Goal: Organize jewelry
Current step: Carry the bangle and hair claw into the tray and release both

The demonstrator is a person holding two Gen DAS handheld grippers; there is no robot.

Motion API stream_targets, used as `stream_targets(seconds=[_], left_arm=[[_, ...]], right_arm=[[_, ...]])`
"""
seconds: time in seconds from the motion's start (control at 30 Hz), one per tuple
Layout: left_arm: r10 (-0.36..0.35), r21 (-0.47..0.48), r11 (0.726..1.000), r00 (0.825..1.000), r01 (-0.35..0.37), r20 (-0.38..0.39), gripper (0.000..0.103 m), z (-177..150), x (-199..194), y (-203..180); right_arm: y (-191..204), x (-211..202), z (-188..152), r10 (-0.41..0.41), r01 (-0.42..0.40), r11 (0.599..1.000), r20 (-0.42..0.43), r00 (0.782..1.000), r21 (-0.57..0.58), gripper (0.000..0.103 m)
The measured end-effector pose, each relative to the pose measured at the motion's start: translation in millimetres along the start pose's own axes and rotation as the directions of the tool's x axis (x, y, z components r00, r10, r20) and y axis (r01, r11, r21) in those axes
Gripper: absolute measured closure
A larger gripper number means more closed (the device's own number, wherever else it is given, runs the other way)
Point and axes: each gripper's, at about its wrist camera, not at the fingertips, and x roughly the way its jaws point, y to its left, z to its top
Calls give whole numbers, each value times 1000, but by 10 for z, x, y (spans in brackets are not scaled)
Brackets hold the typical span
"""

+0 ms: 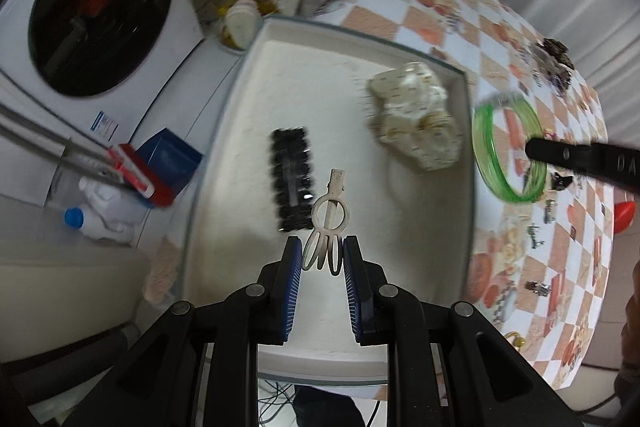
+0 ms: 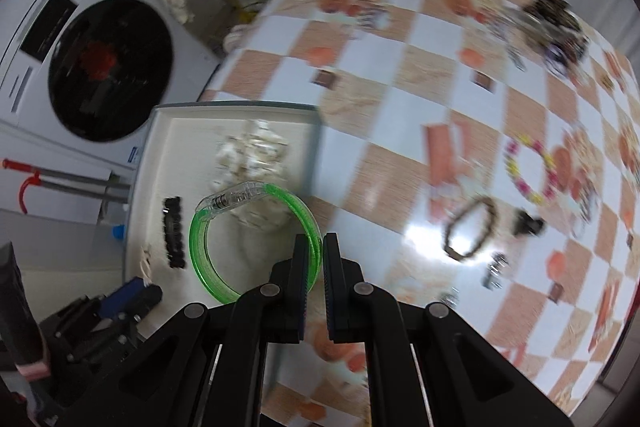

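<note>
My left gripper [image 1: 322,254] is shut on a cream hair clip [image 1: 330,215] and holds it above the white tray [image 1: 256,75]. A black hair clip [image 1: 292,183] and a cream scrunchie [image 1: 416,115] lie in the tray. My right gripper [image 2: 318,255] is shut on the rim of a green bangle [image 2: 208,259] with a clear clasp, over the tray's [image 2: 160,131] right edge. In the left wrist view the green bangle [image 1: 486,147] hangs from the right gripper's black finger [image 1: 576,159]. The left gripper [image 2: 128,301] shows at the lower left of the right wrist view.
On the checkered tablecloth [image 2: 400,99] lie a pink and yellow bead bracelet [image 2: 528,167], a brown bracelet [image 2: 470,229], small metal pieces [image 2: 496,267] and a dark jewelry heap [image 2: 556,19]. A washing machine [image 1: 100,11] and a bottle [image 1: 96,223] stand left of the table.
</note>
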Motion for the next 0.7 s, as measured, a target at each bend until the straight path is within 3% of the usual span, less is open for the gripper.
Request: stream_targets(seconds=[0.37,0.7], left_arm=[[44,-8,999,999,-44,-30,77,-81,295,201],[90,2,996,995,-90,-38,77,-68,469,230]], right_arm=[[708,478,453,20,-23,994,-32,999,-106,95],[936,930,644,-12,0,990,-86,996,-140,95]])
